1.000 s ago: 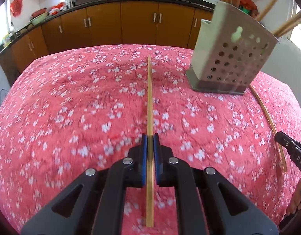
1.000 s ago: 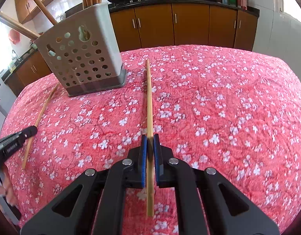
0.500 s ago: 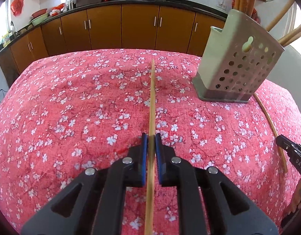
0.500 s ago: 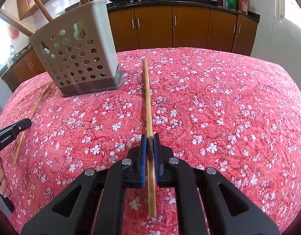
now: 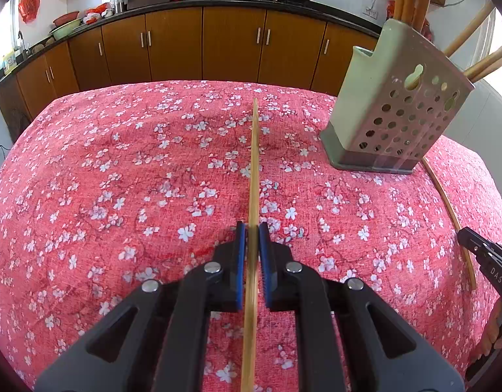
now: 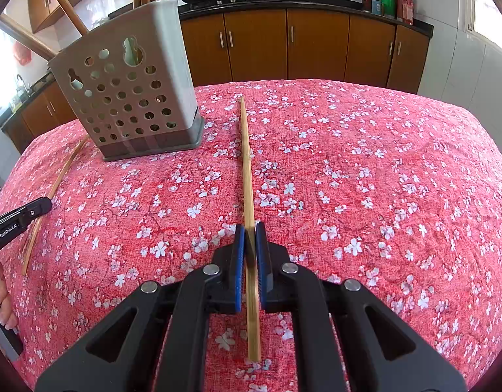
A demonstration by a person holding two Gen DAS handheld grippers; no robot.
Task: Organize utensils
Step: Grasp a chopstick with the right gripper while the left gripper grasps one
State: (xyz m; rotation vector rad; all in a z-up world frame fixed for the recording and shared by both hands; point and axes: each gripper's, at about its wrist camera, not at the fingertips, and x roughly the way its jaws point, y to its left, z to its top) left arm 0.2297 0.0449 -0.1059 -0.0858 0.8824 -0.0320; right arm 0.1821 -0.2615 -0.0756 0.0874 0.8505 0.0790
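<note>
My left gripper (image 5: pixel 251 232) is shut on a bamboo chopstick (image 5: pixel 255 163) that points forward over the red floral tablecloth. My right gripper (image 6: pixel 249 231) is shut on another bamboo chopstick (image 6: pixel 246 150), also pointing forward. A grey perforated utensil holder (image 5: pixel 394 114) stands to the front right in the left wrist view and to the front left in the right wrist view (image 6: pixel 130 94); several wooden sticks stand in it. A third chopstick (image 5: pixel 450 215) lies on the cloth between the grippers, also showing in the right wrist view (image 6: pixel 55 189).
The table with the red floral cloth (image 5: pixel 120 179) fills both views. Brown kitchen cabinets (image 5: pixel 231 45) with woks on the counter run behind it. The other gripper's tip shows at each view's edge (image 5: pixel 486 258) (image 6: pixel 19 219).
Both grippers have lifted and drawn back a little with their chopsticks; the holder appears farther away and more upright in both views.
</note>
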